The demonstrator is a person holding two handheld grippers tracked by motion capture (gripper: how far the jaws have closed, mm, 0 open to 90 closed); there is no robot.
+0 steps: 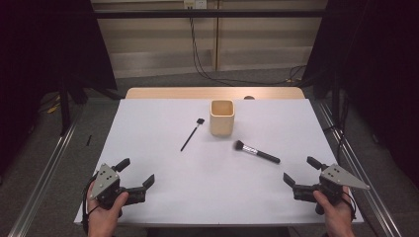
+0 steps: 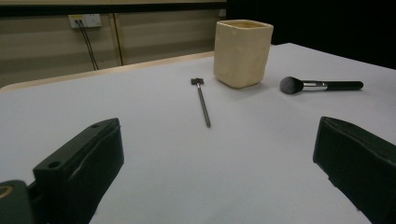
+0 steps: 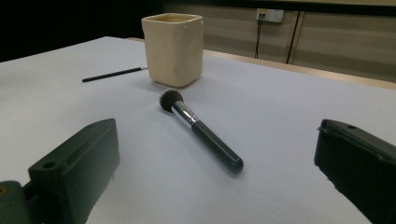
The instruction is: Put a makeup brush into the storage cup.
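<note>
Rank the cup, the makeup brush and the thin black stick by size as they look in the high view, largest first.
1. Cup, bulkiest by far.
2. Makeup brush.
3. Thin black stick, about as long as the brush but much slimmer, so the length order is unsure.

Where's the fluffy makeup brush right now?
In the high view the makeup brush lies flat on the white table, right of centre, just in front of the cream cup, nearer the right gripper.
</note>
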